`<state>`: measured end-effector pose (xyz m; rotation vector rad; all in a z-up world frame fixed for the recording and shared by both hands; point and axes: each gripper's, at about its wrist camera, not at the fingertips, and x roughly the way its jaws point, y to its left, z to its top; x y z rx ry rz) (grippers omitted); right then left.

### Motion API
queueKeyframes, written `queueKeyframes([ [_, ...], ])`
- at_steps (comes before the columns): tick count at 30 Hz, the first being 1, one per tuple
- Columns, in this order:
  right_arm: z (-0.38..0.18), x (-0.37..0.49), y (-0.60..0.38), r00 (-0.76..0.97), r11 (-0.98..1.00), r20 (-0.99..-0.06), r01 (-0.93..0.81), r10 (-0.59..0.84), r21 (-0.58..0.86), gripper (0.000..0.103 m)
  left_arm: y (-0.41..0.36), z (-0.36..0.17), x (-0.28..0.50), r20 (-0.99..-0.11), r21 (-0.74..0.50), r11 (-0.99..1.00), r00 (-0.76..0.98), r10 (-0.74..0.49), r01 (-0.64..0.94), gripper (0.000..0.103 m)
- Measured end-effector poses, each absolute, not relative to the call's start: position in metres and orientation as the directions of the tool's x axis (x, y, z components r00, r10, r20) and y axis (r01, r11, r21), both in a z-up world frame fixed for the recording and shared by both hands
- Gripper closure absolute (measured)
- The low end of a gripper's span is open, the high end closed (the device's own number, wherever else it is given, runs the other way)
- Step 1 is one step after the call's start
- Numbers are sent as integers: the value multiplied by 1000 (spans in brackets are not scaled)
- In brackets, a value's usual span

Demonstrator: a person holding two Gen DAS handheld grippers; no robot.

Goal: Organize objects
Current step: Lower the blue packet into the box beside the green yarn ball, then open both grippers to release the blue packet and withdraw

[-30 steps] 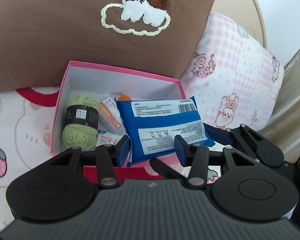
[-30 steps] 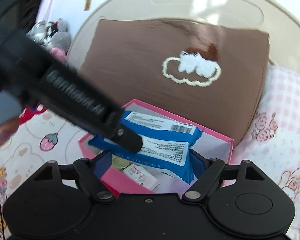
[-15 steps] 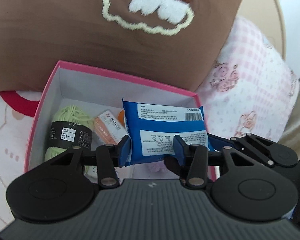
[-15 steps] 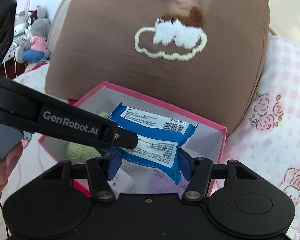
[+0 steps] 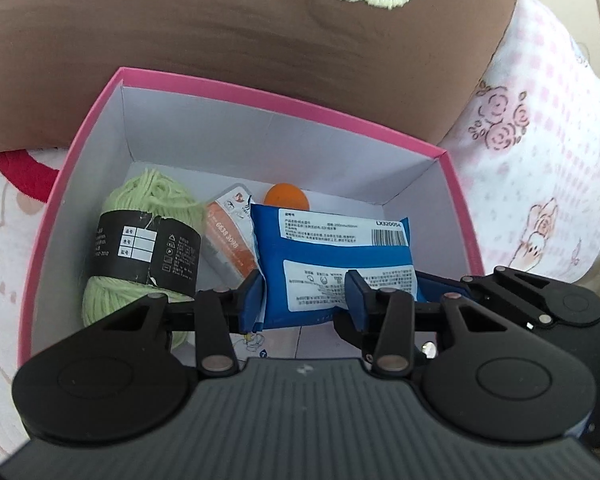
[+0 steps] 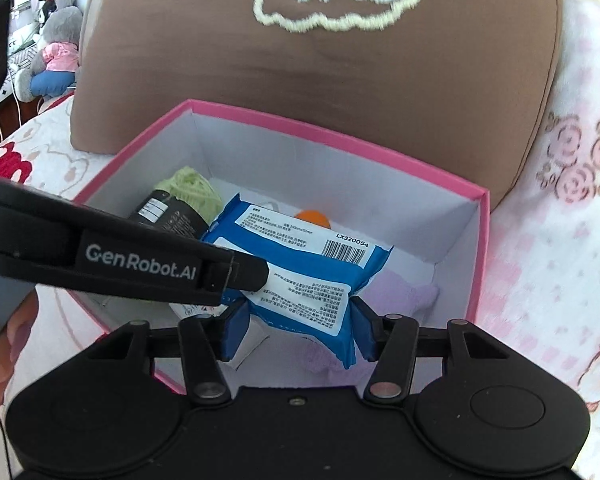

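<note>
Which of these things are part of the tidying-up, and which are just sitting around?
Part of the job:
- blue packet, held by the left gripper and the right gripper
- pink box
- green yarn, orange-and-white packet and orange ball, all inside the box

Just lying about:
- brown cushion
- pink checked pillow
- plush toy

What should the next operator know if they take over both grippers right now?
Left gripper: shut on the blue wipes pack, near end.
Right gripper: jaws have just been closing; shut on the same pack at its other near corner.
Pack sits low inside the pink box, over the other contents.
Already in the box: green yarn, orange-white packet, orange ball.
Left: settle the pack flat, release both grippers, withdraw.
</note>
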<state>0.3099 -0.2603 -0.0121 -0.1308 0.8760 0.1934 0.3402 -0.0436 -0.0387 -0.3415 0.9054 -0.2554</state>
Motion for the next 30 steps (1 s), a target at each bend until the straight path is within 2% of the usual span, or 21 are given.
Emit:
queueKeyframes([
  [4, -22, 322, -267, 576, 981, -805, -188, 144, 41, 44, -49, -47, 342, -759, -343, 938, 575, -304, 44, 64],
  [10, -34, 326, -258, 578, 982, -802, -178, 149, 54, 46, -49, -52, 346, -780, -282, 959, 579, -238, 14, 66],
  [14, -41, 334, -252, 593, 994, -804, -107, 50, -17, 46, -45, -49, 349, -762, -305, 952, 594, -260, 26, 66],
  [17, -44, 338, -254, 602, 996, -797, -88, 50, -5, 46, -48, -44, 348, -763, -284, 958, 597, -249, 36, 66],
  [19, -44, 337, -258, 602, 996, -794, -87, 79, 33, 43, -47, -41, 345, -762, -288, 957, 595, -255, 41, 66],
  [20, -43, 336, -261, 592, 994, -799, -91, 104, 62, 37, -46, -39, 343, -763, -286, 957, 594, -255, 43, 65],
  [23, -35, 321, -269, 621, 992, -775, -93, 122, 81, 29, -41, -33, 335, -767, -267, 962, 595, -241, 46, 65],
  [30, -14, 292, -270, 674, 989, -724, -98, 148, 111, 28, -35, -11, 306, -755, -216, 973, 618, -219, 81, 63],
])
